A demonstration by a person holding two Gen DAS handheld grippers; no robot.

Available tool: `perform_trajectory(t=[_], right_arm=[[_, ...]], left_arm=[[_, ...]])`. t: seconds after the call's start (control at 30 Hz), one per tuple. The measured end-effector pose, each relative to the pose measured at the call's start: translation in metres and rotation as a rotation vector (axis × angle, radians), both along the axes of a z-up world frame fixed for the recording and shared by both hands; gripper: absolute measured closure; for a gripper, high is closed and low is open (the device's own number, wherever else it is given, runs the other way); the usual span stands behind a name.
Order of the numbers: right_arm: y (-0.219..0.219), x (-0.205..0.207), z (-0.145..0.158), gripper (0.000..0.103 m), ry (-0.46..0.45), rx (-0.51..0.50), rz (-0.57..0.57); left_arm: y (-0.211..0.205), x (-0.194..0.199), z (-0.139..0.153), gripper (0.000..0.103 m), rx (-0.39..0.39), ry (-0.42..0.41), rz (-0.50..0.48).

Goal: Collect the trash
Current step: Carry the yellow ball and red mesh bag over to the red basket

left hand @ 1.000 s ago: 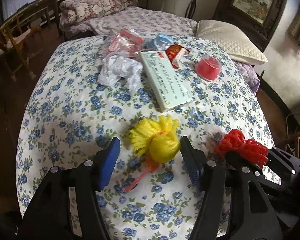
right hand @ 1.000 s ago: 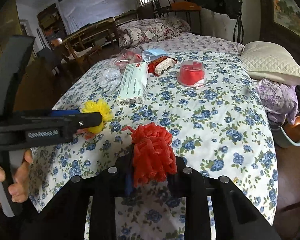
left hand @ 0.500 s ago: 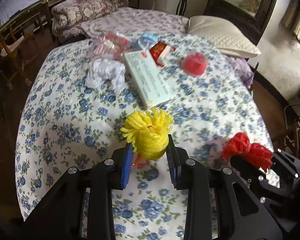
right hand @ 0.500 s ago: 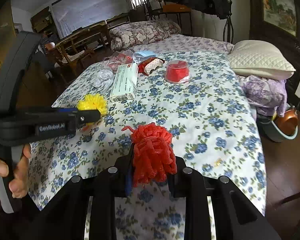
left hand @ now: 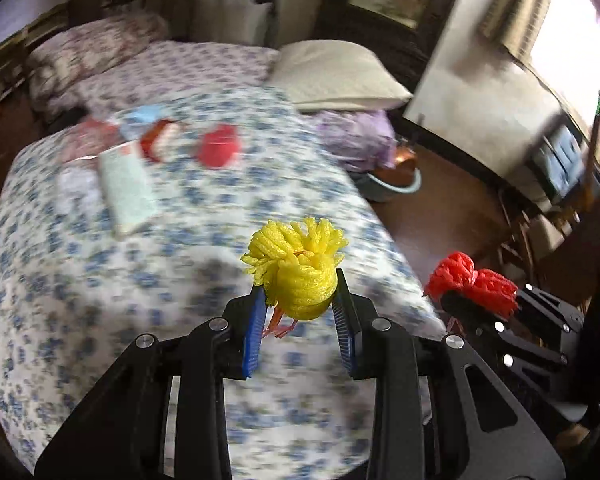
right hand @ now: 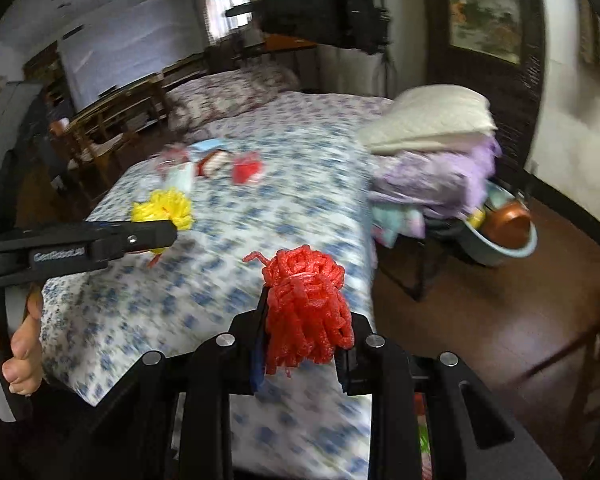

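Blue-flowered bedding (left hand: 100, 280) covered the bed, and the remaining litter (box, red cup, wrappers) lay blurred at its far end. Left gripper (left hand: 300, 300) was clamped on a yellow foam net (left hand: 300, 272), lifted clear above the bed's near side. Right gripper (right hand: 304, 336) pinched a red foam net (right hand: 306, 304) off the bed's corner, nearer the basin (right hand: 500, 244) on the floor beside the bed.

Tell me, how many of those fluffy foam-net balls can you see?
2. The yellow foam net is clamped in the left tool; the red foam net is clamped in the right tool. Others may be hidden.
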State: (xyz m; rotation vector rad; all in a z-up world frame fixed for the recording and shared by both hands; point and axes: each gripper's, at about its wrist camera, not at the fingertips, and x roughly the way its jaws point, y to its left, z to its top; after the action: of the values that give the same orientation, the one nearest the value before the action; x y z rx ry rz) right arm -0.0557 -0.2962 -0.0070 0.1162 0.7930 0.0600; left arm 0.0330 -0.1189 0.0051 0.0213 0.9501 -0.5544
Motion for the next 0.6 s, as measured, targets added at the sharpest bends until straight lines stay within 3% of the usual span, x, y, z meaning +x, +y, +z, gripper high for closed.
perform_trajectory(t=[0.43, 0.6], right_arm=[[-0.091, -0.06, -0.035, 0.076, 0.042, 0.03, -0.166], [-0.133, -0.074, -0.067, 0.076, 0.1, 0.078, -0.248]], left_arm=[[-0.106, -0.036, -0.022, 0.071, -0.031, 0.082, -0.25], [-0.158, -0.063, -0.041, 0.071, -0.007, 0.135, -0.391]])
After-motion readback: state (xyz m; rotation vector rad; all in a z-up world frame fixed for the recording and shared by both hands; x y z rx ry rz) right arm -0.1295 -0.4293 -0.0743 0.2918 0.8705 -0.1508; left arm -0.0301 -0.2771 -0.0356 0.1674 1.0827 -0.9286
